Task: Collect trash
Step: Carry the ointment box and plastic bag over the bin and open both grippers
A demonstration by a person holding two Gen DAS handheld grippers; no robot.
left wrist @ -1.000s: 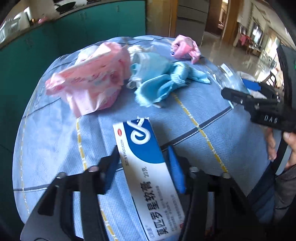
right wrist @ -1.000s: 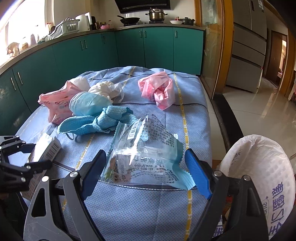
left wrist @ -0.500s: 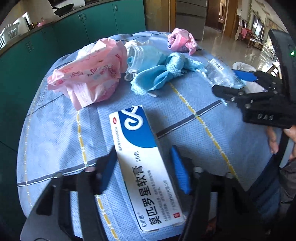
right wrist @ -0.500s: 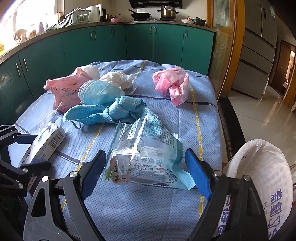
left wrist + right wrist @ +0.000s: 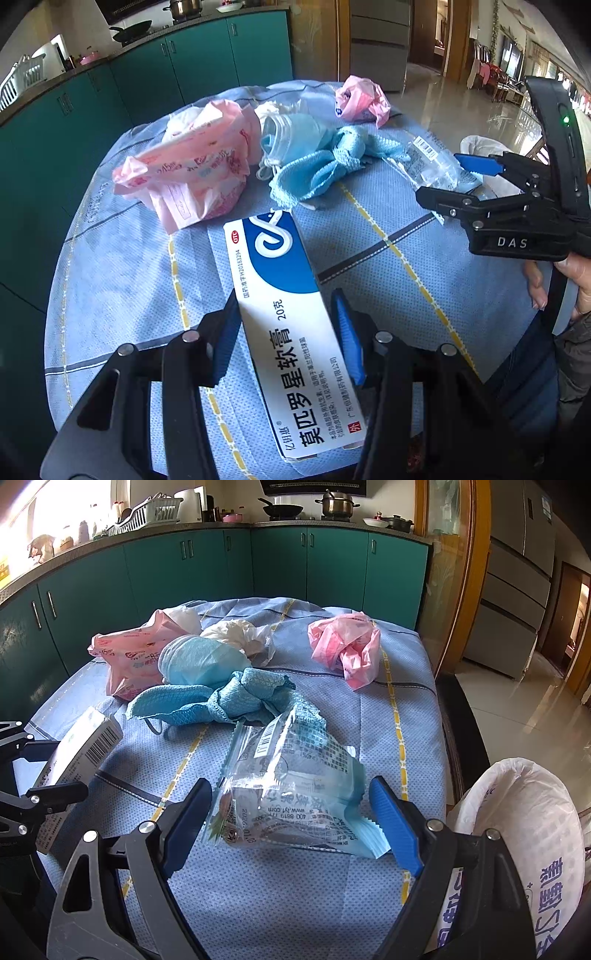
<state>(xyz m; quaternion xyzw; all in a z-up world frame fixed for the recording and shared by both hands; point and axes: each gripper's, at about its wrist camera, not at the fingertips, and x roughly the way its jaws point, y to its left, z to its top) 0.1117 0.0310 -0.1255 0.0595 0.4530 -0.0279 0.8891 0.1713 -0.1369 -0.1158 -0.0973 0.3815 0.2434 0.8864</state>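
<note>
Left gripper: jaws straddle the ointment box; the left pad is against the box edge, a narrow gap shows at the right pad, so no clamp yet. Last two readings of closure are near level; the box is judged bracketed, not held. The box lies flat on the blue tablecloth, long axis running away from the gripper.

Handling, judged: thin card, light, stiff along its length but easily crushed across the wide face. The long side edges near mid-length are the place to be taken; glossy print may slip under a light pinch.

Right gripper: jaws held wide apart, nothing pressed. The clear snack wrapper lies between them on the cloth. Judged nearly weightless, crinkly, slippery film; the crimped end seam offers the firmest bite.

Farther out: blue knotted cloth, pink packet, crumpled pink bag. A white bag-lined bin stands off the table's right edge.
</note>
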